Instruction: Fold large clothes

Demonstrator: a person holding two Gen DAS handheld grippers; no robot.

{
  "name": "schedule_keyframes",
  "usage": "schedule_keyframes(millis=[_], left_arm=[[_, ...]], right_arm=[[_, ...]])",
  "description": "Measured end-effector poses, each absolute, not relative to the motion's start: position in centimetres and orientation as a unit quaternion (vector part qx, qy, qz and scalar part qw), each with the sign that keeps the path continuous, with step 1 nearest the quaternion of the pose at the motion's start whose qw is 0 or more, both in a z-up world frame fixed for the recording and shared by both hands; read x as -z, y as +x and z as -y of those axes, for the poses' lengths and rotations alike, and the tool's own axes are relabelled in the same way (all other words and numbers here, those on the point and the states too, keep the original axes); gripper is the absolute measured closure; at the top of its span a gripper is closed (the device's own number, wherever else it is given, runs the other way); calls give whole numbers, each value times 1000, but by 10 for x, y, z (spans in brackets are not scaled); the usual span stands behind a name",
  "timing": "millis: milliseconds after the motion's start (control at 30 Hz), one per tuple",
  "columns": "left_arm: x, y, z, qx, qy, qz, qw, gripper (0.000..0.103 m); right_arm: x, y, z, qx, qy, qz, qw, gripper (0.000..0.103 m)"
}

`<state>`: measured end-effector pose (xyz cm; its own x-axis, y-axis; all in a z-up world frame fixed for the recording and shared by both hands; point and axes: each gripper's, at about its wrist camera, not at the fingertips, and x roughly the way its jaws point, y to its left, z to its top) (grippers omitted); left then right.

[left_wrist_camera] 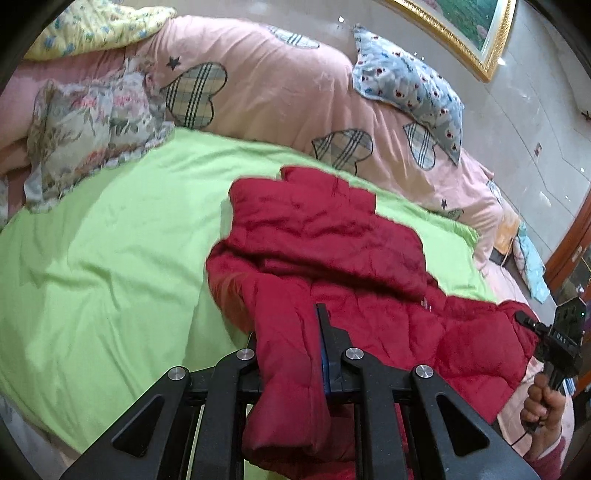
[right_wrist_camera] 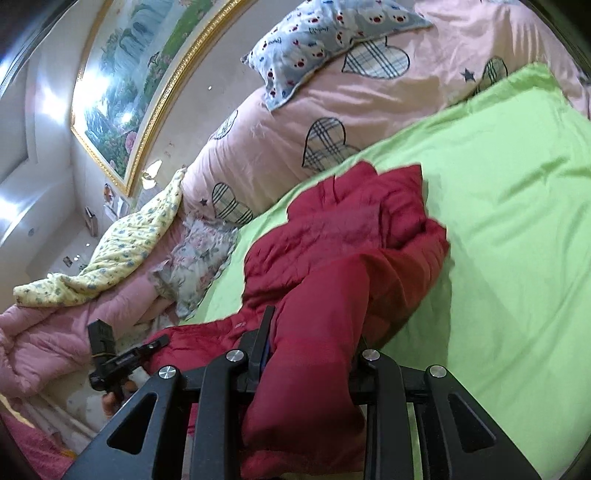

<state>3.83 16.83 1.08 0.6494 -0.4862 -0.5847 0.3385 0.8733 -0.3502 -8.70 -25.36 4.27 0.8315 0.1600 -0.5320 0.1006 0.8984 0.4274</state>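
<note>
Bedroom scene: a green sheet (left_wrist_camera: 110,240) is spread over a bed as the folding surface, with a pink heart-print quilt (left_wrist_camera: 280,96) bunched along its far side, a blue printed pillow (left_wrist_camera: 406,88) and a floral pillow (left_wrist_camera: 85,136) on top of it, and a yellow floral blanket (left_wrist_camera: 96,26) at the far corner. Gold-framed painting (right_wrist_camera: 122,92) hangs on the wall behind.

Red padded jacket (left_wrist_camera: 332,243) lies crumpled on the green sheet, far end resting on the bed, near end lifted off it. Left gripper (left_wrist_camera: 288,332) is clamped on one bunch of the jacket's near edge; fabric fills the gap between its fingers and hangs down below. Right gripper (right_wrist_camera: 314,332) is likewise clenched on a thick fold of the same jacket at another spot along that edge. Each gripper also shows in the other's view, gripping red fabric, with a hand (left_wrist_camera: 546,406) on the handle.

Two separate grip points likely serve to spread the near edge wide, so the jacket can be raised and laid flat or folded over itself. Quilted fabric is bulky, hence the right jaws closing less tightly. Fold looks at an early stage: jacket not yet flat, sleeves hard to tell apart.
</note>
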Motion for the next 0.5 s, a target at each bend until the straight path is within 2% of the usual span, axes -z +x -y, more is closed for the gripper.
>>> schedule_keyframes(millis=[500], left_arm=[[-31,115,-127,171,-103,-334,921,89]], right_arm=[[-64,-11,282,29,199,-257,945,77]])
